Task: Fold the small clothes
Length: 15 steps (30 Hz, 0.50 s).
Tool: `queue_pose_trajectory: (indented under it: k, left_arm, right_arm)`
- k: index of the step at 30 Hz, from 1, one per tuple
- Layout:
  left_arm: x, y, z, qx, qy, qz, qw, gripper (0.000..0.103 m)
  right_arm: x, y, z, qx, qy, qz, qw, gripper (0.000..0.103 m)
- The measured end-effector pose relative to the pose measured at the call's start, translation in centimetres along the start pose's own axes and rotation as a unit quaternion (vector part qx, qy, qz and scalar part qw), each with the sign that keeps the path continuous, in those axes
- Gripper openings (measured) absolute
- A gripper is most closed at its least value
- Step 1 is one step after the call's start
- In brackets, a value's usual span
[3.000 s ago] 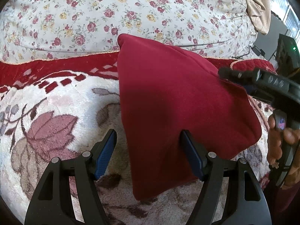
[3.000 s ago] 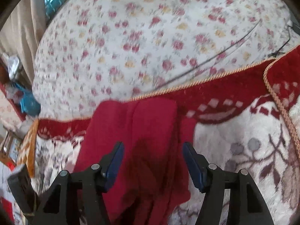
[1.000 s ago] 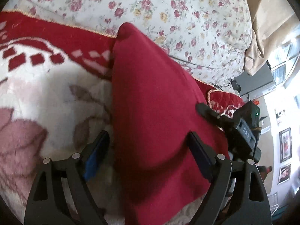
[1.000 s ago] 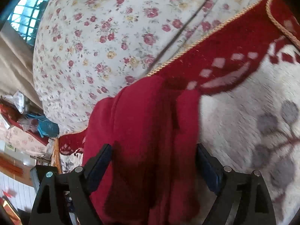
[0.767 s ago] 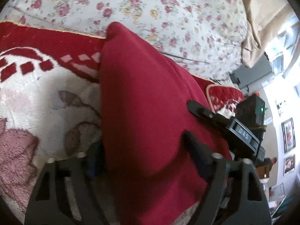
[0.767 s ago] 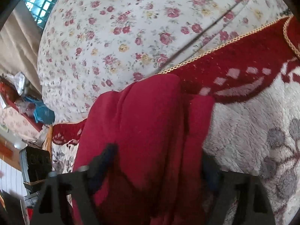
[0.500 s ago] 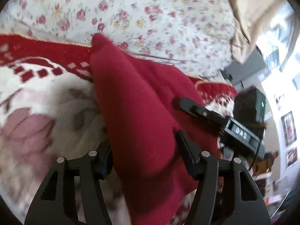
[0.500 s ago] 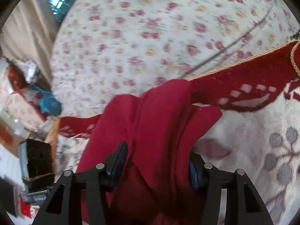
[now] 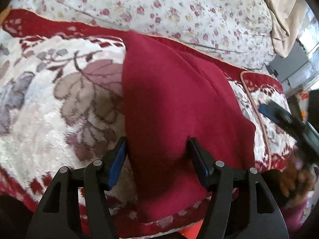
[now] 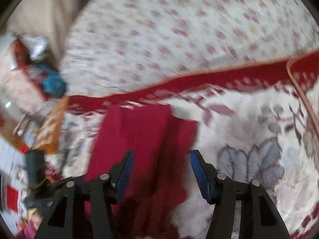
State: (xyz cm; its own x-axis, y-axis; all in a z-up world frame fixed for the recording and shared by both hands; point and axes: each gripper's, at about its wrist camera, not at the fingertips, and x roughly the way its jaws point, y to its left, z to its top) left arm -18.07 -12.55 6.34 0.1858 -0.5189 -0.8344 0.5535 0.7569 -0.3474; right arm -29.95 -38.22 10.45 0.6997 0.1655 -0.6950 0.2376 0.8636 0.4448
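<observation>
A folded dark red garment (image 9: 175,107) lies on a plush cream and red floral blanket (image 9: 49,103). My left gripper (image 9: 157,159) is open, its blue pads on either side of the garment's near part. In the blurred right wrist view the garment (image 10: 143,139) lies in front of my right gripper (image 10: 161,169), which is open with the cloth between its pads. The right gripper also shows at the right edge of the left wrist view (image 9: 287,119).
A white quilt with small roses (image 9: 179,10) lies behind the blanket. A beige cloth (image 9: 283,10) hangs at the far right. Clutter with a blue item (image 10: 53,83) sits at the left of the right wrist view. The blanket's gold cord edge (image 10: 303,99) runs along the right.
Both grippers have pulled back and risen from the garment, which now lies flatter on the blanket. The right gripper has moved off to the right side. Both stay open.
</observation>
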Motion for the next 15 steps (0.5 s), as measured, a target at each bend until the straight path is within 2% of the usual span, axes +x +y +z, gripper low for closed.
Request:
queue_pose_trajectory:
  k: [2, 4, 5, 6, 9, 10, 11, 15]
  left_arm:
    - [-0.2, -0.7, 0.1, 0.014, -0.017, 0.026, 0.9994, 0.063]
    - [-0.5, -0.8, 0.0, 0.03, -0.036, 0.049, 0.9977, 0.063]
    - [-0.6, -1.0, -0.1, 0.034, -0.045, 0.059, 0.9967, 0.063]
    - [-0.6, -1.0, -0.1, 0.035, -0.049, 0.066, 0.996, 0.063]
    - [-0.8, -1.0, -0.7, 0.044, -0.057, 0.081, 0.9941, 0.063]
    - [-0.8, -1.0, -0.8, 0.046, -0.059, 0.082, 0.9938, 0.063]
    - [-0.8, -1.2, -0.9, 0.05, -0.061, 0.085, 0.9932, 0.063]
    - [-1.0, -1.7, -1.3, 0.062, -0.076, 0.106, 0.9896, 0.063]
  right_arm:
    - [-0.6, 2.8, -0.4, -0.058, 0.004, 0.018, 0.998, 0.056]
    - [-0.5, 5.6, -1.2, -0.116, 0.003, 0.017, 0.993, 0.056]
    - [-0.1, 6.5, -1.7, -0.134, 0.004, 0.016, 0.991, 0.055]
    - [0.7, 7.3, -2.2, -0.152, 0.013, 0.009, 0.988, 0.049]
    - [3.0, 6.9, -4.0, -0.162, 0.041, -0.027, 0.986, 0.041]
    - [3.8, 6.2, -4.8, -0.157, 0.055, -0.037, 0.985, 0.032]
    - [4.4, 5.3, -5.5, -0.149, 0.067, -0.045, 0.985, 0.03]
    - [4.4, 4.2, -7.2, -0.139, 0.064, -0.051, 0.987, 0.028]
